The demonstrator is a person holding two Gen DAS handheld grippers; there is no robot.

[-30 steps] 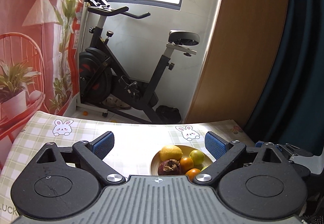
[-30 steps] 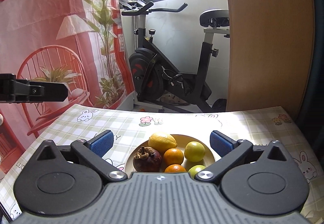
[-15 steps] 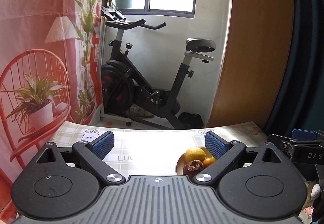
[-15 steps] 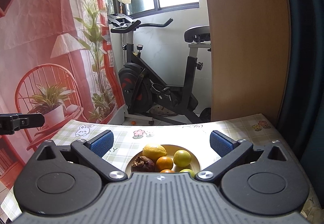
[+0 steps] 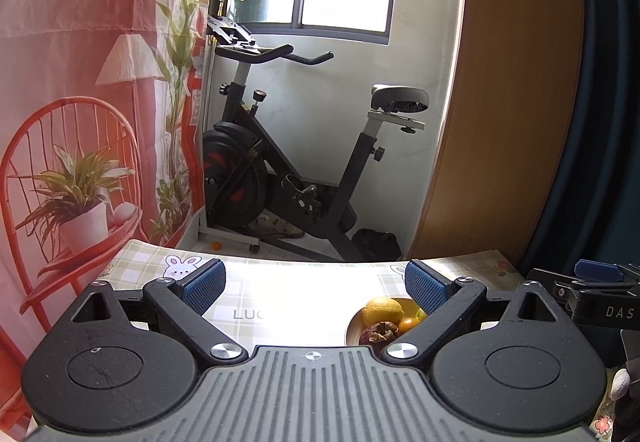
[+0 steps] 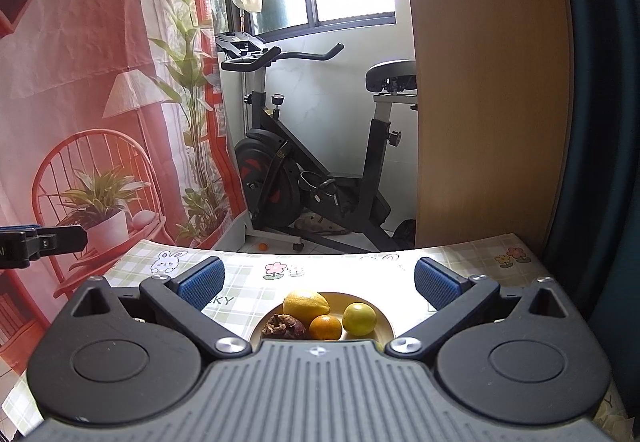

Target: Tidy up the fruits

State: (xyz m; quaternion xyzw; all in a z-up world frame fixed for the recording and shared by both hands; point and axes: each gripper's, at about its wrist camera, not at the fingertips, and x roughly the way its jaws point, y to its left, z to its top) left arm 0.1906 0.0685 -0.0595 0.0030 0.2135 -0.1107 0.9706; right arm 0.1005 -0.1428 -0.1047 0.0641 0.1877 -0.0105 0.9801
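L gripper (image 5: 316, 284) level, jaws wide, empty | R gripper (image 6: 318, 280) same (over plate (image 6: 386, 322)) | dark fruit (image 6: 285, 326), prob. mangosteen

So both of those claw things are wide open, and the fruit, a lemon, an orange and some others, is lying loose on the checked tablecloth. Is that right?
Not quite. The fruit is not loose on the tablecloth: the lemon, the orange and the others sit together in a yellow plate, as the right wrist view shows. The rest holds: the left gripper and the right gripper both have their jaws wide open.
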